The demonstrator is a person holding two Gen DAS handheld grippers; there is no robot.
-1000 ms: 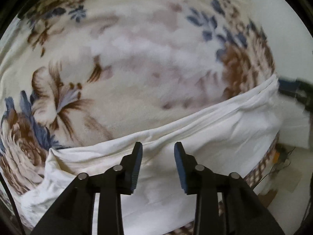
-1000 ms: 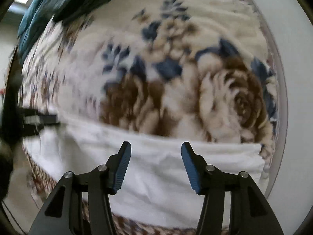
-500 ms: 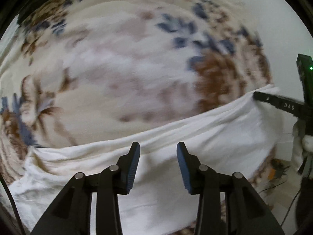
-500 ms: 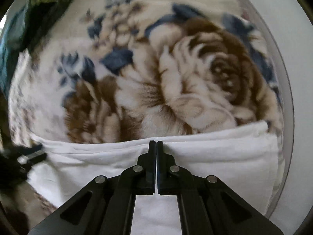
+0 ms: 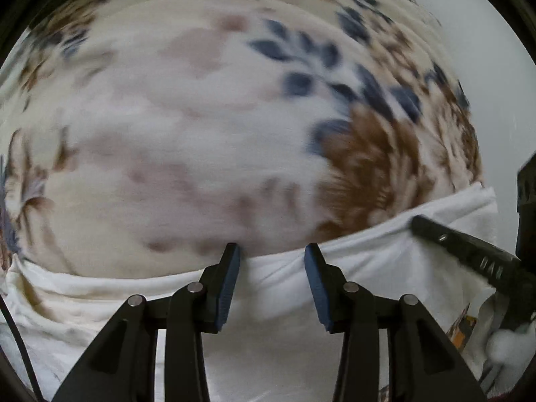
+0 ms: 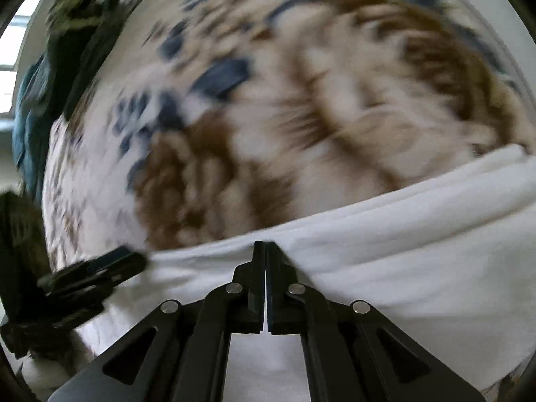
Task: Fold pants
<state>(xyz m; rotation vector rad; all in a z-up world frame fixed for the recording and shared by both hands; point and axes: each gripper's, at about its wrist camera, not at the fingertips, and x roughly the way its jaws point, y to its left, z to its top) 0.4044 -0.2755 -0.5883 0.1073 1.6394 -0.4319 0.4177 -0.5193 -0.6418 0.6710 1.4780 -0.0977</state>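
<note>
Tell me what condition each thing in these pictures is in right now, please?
White pants: lying across the floral blanket, top edge bunched into long folds.
Right gripper: shut, pinching the pants' top edge.
Left gripper: open, its blue pads on either side of the pants' edge, not pressing.
Floral blanket: spread out flat beneath the pants.

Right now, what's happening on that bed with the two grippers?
A person is folding white pants that lie on a floral blanket, with a hand-held gripper in each hand. The right gripper is shut on the pants' far edge, pinching the cloth. The left gripper hangs over the same edge further along, its jaws open and nothing gripped. The views are blurred, so how far the fold has got is unclear.
</note>
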